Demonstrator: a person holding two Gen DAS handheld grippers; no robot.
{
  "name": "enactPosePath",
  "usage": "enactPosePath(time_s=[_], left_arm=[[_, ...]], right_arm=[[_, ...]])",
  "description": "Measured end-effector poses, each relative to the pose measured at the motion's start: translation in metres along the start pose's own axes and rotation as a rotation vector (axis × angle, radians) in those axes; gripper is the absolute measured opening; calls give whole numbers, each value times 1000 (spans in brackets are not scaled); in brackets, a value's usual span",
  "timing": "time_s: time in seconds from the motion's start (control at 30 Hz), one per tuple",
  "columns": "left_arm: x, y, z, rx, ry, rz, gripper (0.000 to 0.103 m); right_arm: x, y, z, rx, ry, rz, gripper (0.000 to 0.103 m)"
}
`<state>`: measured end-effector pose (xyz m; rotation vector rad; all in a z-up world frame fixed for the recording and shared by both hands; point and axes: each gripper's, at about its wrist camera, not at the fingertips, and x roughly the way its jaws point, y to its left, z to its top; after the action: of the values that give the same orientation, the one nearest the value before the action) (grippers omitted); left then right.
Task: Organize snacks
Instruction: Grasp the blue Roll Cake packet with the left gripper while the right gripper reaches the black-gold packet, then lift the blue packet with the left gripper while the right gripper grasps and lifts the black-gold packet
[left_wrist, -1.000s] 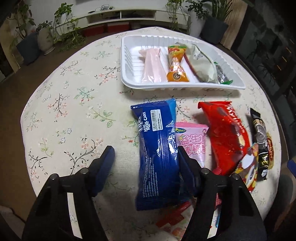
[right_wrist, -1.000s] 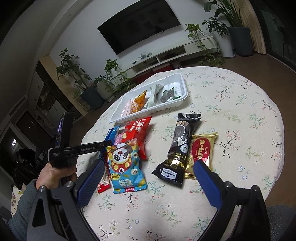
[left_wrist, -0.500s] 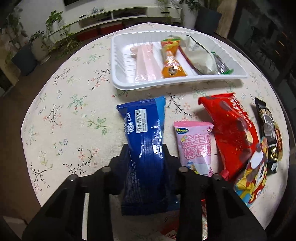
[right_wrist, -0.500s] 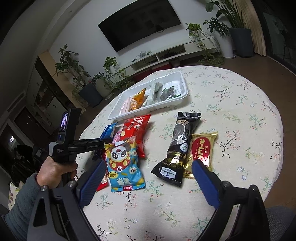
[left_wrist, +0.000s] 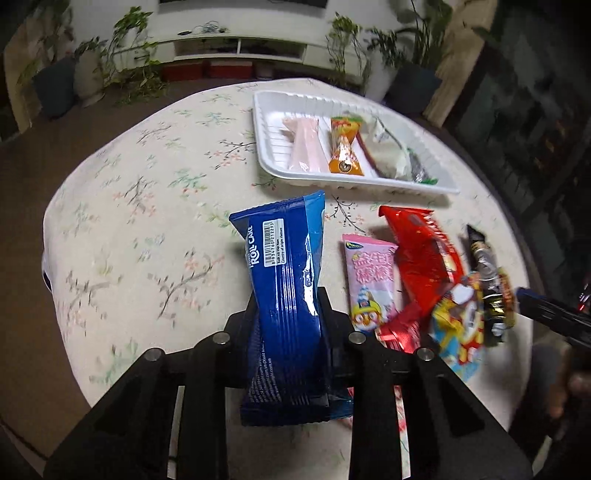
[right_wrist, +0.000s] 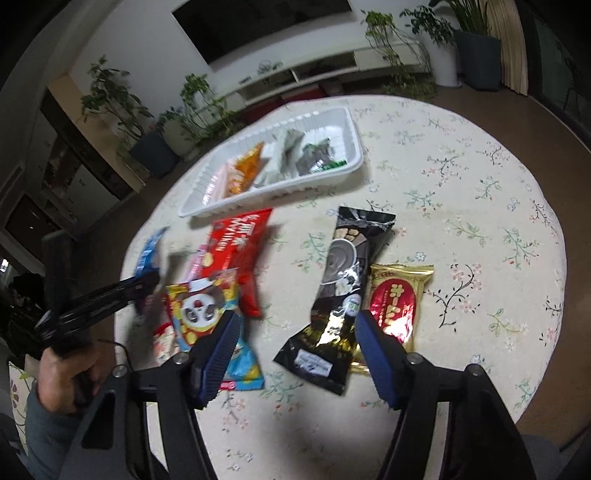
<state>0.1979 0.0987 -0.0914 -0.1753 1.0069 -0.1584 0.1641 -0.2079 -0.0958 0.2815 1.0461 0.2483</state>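
My left gripper (left_wrist: 289, 306) is shut on the blue roll cake packet (left_wrist: 284, 258) around its middle, jaws still closing, and the packet's far end is tilted up off the cloth. The white tray (left_wrist: 269, 122) lies beyond it and holds a pink, an orange and a pale packet. My right gripper (right_wrist: 298, 321) is open with its jaws closing. The lower end of the black packet (right_wrist: 343, 280) lies between its blue fingers (right_wrist: 221, 343). The left pad stands clear of that packet. A gold packet (right_wrist: 397, 299) lies half under the black one.
A pink packet (left_wrist: 369, 280), a red packet (left_wrist: 421, 254) and a panda packet (right_wrist: 199, 310) lie bunched between the two grippers. A hand (right_wrist: 62, 373) holds the left tool. The round table's floral cloth (right_wrist: 480, 192) drops off at its rim; potted plants stand behind.
My left gripper closed on the blue packet and raised it off the cloth. My right gripper dropped toward the black packet and its jaws narrowed around it.
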Motion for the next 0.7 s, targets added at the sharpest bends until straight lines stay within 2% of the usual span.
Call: enactPosePath(time_s=[0.13, 0.37, 0.53, 0.7], left_arm=[[-15, 7, -14, -40, -26, -48, 24], [-29, 10, -32, -80, -42, -104, 24], [-31, 9, -37, -87, -44, -116, 24], [-30, 11, -38, -96, -44, -121, 24]], right_arm=[[20, 1, 8, -21, 55, -73, 63], [45, 2, 13, -56, 102, -122, 60], [58, 14, 17, -140, 112, -158, 59], [69, 31, 15, -269, 112, -248, 55]])
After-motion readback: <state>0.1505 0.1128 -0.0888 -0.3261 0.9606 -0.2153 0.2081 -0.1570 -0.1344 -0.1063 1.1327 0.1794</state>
